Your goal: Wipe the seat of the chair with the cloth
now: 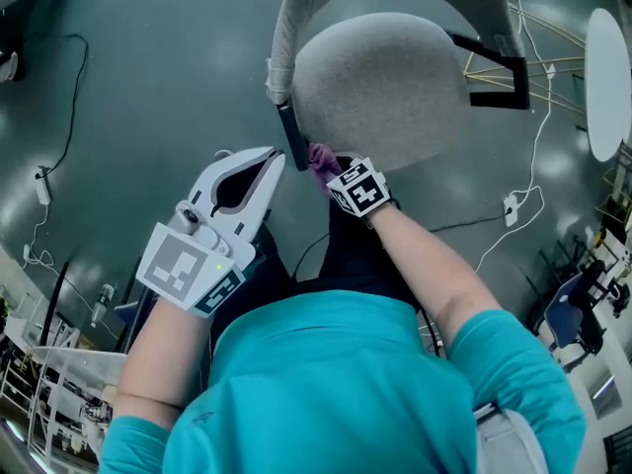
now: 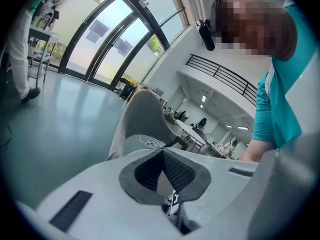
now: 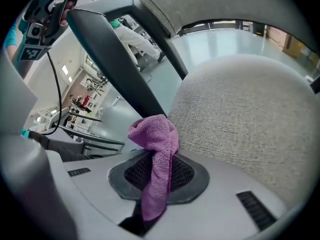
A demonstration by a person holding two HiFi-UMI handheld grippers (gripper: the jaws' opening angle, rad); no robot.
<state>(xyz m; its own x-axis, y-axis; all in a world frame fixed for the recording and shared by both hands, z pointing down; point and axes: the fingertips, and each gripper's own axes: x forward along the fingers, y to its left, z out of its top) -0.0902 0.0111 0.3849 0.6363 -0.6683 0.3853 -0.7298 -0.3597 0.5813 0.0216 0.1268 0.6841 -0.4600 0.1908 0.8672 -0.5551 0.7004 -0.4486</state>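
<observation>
The chair's grey fabric seat (image 1: 380, 87) fills the top middle of the head view, with its backrest (image 1: 286, 28) behind. My right gripper (image 1: 334, 169) is shut on a purple cloth (image 1: 321, 156) at the seat's near left edge, beside a black armrest post (image 1: 292, 138). In the right gripper view the cloth (image 3: 156, 139) bunches out of the right gripper (image 3: 159, 159) and touches the seat (image 3: 245, 114) edge. My left gripper (image 1: 273, 159) hovers to the left of the post, shut with nothing in it. In its own view the left gripper (image 2: 162, 151) points at the backrest (image 2: 142, 116).
A second black armrest (image 1: 499, 72) juts out at the seat's right. Cables (image 1: 59, 156) and a white power strip (image 1: 511, 207) lie on the dark floor. A white round table (image 1: 604, 82) stands at far right, a blue chair (image 1: 568, 314) lower right.
</observation>
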